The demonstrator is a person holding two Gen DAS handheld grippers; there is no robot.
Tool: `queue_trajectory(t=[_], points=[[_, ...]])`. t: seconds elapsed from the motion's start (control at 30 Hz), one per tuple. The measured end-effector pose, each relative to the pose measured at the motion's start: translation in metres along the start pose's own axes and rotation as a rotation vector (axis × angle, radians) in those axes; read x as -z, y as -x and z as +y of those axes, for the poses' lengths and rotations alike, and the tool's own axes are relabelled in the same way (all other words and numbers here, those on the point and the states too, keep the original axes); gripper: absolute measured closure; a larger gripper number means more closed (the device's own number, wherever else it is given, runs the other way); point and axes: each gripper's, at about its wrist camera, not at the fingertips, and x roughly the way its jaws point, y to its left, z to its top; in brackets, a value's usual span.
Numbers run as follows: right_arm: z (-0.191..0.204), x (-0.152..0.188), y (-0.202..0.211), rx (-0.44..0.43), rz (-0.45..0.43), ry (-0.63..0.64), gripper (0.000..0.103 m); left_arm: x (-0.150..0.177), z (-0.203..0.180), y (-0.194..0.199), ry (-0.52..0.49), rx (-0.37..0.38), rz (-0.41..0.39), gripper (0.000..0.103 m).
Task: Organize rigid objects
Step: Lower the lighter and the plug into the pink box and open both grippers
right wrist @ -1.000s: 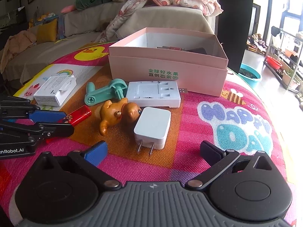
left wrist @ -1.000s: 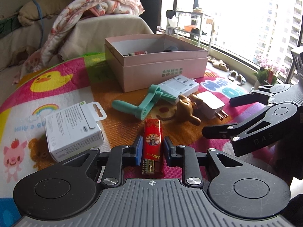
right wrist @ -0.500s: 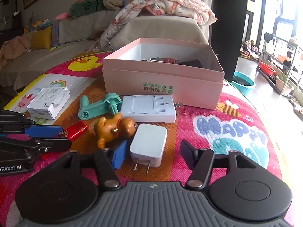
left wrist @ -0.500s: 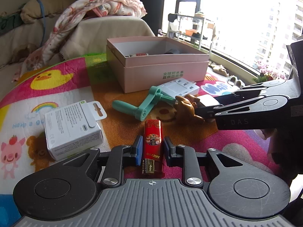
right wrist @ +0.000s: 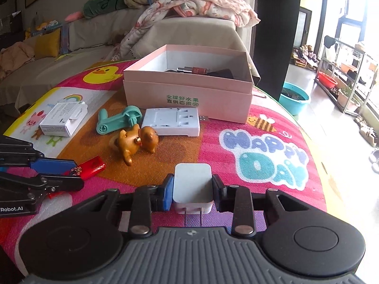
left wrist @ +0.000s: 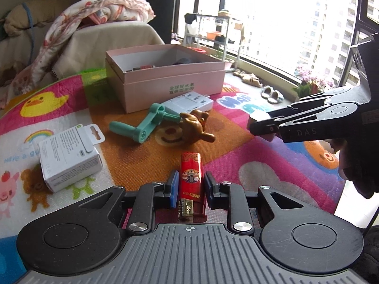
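Note:
My left gripper [left wrist: 189, 185] is shut on a red lighter [left wrist: 190, 177], which points forward low over the colourful mat. The jaws of my right gripper [right wrist: 192, 189] are closing, and their pads press on the sides of a white plug charger [right wrist: 192, 181], prongs toward the camera. In the left wrist view the right gripper [left wrist: 263, 127] hangs above the mat at the right. An open pink box [right wrist: 187, 94] stands at the back with a few items inside.
On the mat lie a teal crank handle [right wrist: 118, 120], a brown toy animal [right wrist: 135, 142], a white power adapter [right wrist: 173, 124] against the box and a small white carton [right wrist: 64, 120] at the left. A sofa with a blanket stands behind. The mat's edge drops off at the right.
The right gripper's jaws came in from wide open onto the white charger and lifted it off the mat, away from the toy animal. The left gripper still holds the lighter in place.

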Motion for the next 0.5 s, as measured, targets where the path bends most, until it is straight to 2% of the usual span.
queue_trajectory(t=[0.17,0.33,0.43,0.5], points=[[-0.008,-0.018,0.025,-0.001,-0.092,0.002,0.07,-0.038,0.002,0.02,-0.048,-0.001,-0.099,0.077],[-0.014,-0.063,0.038,0.017,-0.233,0.018,0.071,-0.108,0.019,0.021,-0.089,-0.039,-0.24,0.077],[-0.02,-0.095,0.026,0.035,-0.281,0.009,0.071,-0.145,0.033,0.001,-0.057,-0.036,-0.263,0.077],[-0.025,-0.121,0.011,0.048,-0.303,0.0,0.071,-0.161,0.042,-0.016,-0.025,-0.034,-0.249,0.076]])
